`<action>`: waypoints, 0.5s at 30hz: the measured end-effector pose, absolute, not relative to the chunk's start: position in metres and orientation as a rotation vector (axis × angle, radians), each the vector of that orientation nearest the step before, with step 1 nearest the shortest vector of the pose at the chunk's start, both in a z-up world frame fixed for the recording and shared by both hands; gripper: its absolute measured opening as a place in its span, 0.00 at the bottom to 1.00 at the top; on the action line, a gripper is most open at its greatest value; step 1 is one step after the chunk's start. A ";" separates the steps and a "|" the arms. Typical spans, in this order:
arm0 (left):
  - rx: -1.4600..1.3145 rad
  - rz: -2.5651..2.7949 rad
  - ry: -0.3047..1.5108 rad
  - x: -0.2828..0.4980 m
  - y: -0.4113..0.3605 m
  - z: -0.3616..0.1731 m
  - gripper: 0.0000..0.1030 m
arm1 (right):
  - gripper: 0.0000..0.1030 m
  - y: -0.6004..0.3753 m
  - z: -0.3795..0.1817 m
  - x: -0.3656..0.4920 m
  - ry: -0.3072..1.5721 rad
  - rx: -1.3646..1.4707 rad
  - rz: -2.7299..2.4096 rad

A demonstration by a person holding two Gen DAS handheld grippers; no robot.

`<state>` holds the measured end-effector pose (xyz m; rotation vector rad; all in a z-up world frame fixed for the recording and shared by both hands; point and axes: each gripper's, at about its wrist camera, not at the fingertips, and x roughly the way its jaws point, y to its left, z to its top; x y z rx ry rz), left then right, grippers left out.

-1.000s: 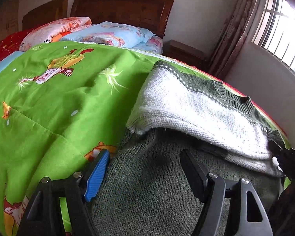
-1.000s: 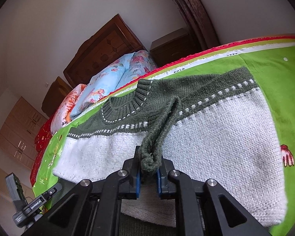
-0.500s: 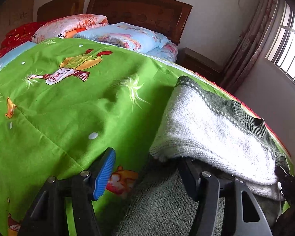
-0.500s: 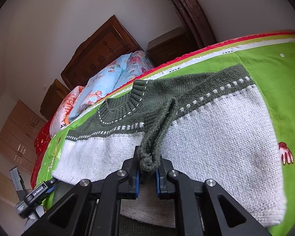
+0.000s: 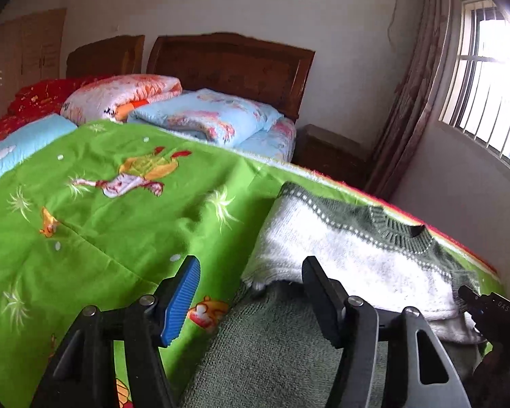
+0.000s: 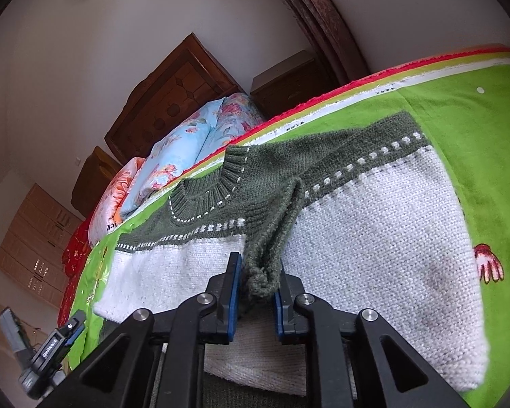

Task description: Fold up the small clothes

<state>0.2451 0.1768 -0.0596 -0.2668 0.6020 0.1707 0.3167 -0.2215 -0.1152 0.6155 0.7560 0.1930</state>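
Here the bed (image 5: 85, 224) fills both views, spread with a green cartoon-print quilt (image 5: 125, 238); a dark wooden headboard (image 5: 231, 64) stands at its far end, with a pale blue floral pillow (image 5: 207, 115) and a folded pink-orange blanket (image 5: 122, 95) piled against it. A nightstand (image 5: 326, 149) and a long curtain (image 5: 414, 95) sit beside the barred window (image 5: 493, 78) past the bed's far side. The sweater (image 6: 374, 238), green at the collar and white in the body, lies on the quilt near the red-trimmed edge, its white half doubled over a darker green layer below. The right gripper (image 6: 256, 282) has its jaws clenched on a bunched green sleeve (image 6: 272, 231) that drapes down across the white panel. The left gripper (image 5: 251, 282) hangs over the sweater's near corner; its jaws have just been closing yet stand released, with nothing pressed between them.
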 end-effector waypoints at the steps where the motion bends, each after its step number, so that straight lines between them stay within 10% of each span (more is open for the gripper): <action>1: -0.258 0.176 0.543 0.238 0.172 -0.047 0.62 | 0.98 -0.226 -0.112 0.312 0.721 0.629 0.172; 8: -0.173 -0.064 0.618 0.288 0.119 -0.035 0.67 | 1.00 -0.223 -0.086 0.281 0.496 0.557 0.201; 15: -0.160 -0.090 0.864 0.329 0.103 -0.107 0.66 | 1.00 -0.199 -0.095 0.305 0.682 0.475 0.285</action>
